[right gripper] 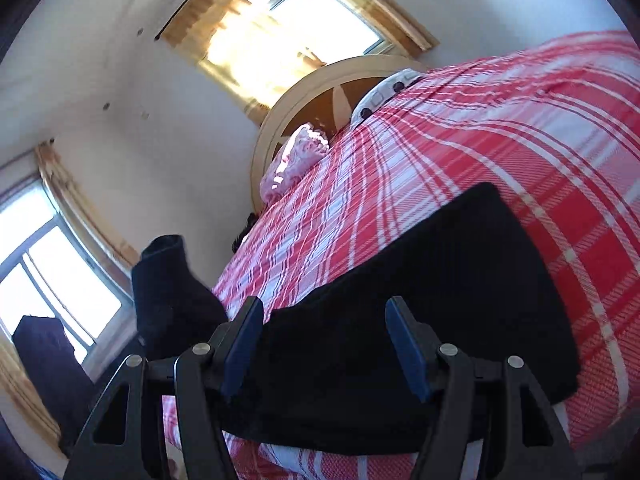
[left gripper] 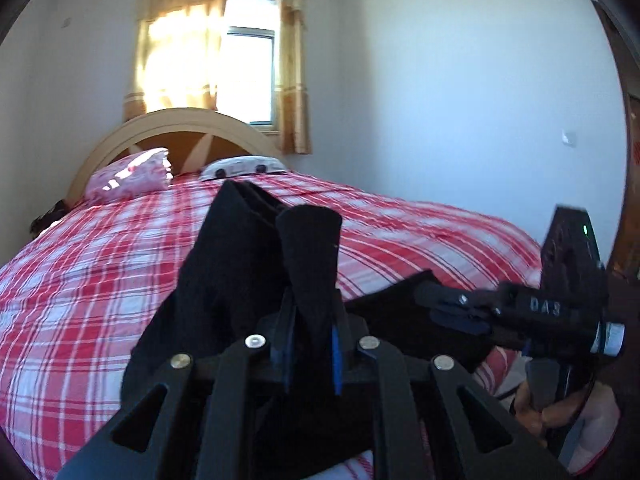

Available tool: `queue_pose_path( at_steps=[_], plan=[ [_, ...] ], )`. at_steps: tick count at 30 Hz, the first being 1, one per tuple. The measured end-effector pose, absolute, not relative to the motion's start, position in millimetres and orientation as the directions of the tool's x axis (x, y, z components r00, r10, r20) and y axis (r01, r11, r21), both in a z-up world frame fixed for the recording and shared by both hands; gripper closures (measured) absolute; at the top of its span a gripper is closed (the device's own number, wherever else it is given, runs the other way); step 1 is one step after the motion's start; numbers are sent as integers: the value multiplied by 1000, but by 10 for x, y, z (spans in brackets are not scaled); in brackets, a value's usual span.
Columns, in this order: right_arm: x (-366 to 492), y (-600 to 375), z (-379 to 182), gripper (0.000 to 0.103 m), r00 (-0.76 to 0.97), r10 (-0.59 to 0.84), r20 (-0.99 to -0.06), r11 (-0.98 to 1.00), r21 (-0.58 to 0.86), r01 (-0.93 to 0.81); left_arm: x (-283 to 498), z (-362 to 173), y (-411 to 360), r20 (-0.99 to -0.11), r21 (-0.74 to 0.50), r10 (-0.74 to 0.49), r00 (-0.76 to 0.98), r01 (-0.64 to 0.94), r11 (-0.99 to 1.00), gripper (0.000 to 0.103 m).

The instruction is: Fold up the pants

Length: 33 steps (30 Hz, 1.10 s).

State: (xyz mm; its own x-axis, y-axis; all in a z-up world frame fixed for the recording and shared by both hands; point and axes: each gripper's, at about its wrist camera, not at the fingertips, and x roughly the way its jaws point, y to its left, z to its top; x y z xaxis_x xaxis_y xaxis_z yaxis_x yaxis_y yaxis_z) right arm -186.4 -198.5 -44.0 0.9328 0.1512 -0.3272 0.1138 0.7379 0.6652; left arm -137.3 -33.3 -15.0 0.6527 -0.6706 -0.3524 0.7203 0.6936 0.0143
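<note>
Black pants [left gripper: 240,248] lie on a red and white plaid bed. My left gripper [left gripper: 312,320] is shut on a fold of the pants and lifts it above the bed, the cloth sticking up between the blue pads. In the right wrist view the pants [right gripper: 440,280] spread flat across the bed, with the lifted part [right gripper: 168,292] at the left. My right gripper [right gripper: 324,344] is open, its blue pads [right gripper: 240,348] on either side of the near edge of the cloth. The right gripper also shows in the left wrist view [left gripper: 460,312], at the pants' right edge.
The plaid bedspread [left gripper: 100,280] covers the whole bed. A pink pillow [left gripper: 132,176] and a white pillow [left gripper: 244,166] lie by the arched headboard [left gripper: 176,120]. A curtained window [left gripper: 248,60] is behind. White walls surround the bed.
</note>
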Motion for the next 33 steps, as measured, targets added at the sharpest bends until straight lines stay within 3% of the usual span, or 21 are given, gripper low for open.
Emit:
queue_pose_path(
  at_steps=[5, 7, 8, 12, 15, 21, 24, 29, 33],
  plan=[
    [-1978, -2111, -574, 38, 935, 169, -311, 680, 724, 117, -1454, -688, -674, -504, 155, -609, 613, 758, 634, 87],
    [-1991, -2126, -651, 38, 933, 201, -300, 652, 752, 101, -1478, -796, -694, -523, 207, -580, 625, 753, 624, 82],
    [-1992, -2140, -686, 38, 929, 212, -303, 643, 760, 101, -1524, -782, -684, -505, 245, -583, 636, 754, 610, 77],
    [-1937, -2183, -804, 38, 917, 244, -315, 599, 793, 113, -1650, -604, -638, -512, 231, -633, 580, 803, 549, 38],
    [-1913, -2198, -730, 37, 918, 275, -285, 586, 807, 74, -1746, -449, -491, -468, 237, -656, 592, 799, 552, 27],
    [-1892, -2157, -478, 33, 925, 274, -262, 655, 755, 19, -1566, -121, 9, -413, 179, -622, 665, 729, 661, 23],
    [-1853, -1973, -354, 33, 908, 268, -322, 763, 646, 3, -1293, -36, 272, -408, 121, -568, 715, 659, 742, 12],
    [-1747, -1614, -284, 39, 876, 253, -409, 886, 462, -41, -989, -145, 504, -475, 30, -478, 739, 556, 830, 11],
    [-1506, -1401, -441, 42, 824, 161, -543, 961, 277, -5, -949, -235, 527, -519, 32, -430, 739, 519, 854, 11]
  ],
)
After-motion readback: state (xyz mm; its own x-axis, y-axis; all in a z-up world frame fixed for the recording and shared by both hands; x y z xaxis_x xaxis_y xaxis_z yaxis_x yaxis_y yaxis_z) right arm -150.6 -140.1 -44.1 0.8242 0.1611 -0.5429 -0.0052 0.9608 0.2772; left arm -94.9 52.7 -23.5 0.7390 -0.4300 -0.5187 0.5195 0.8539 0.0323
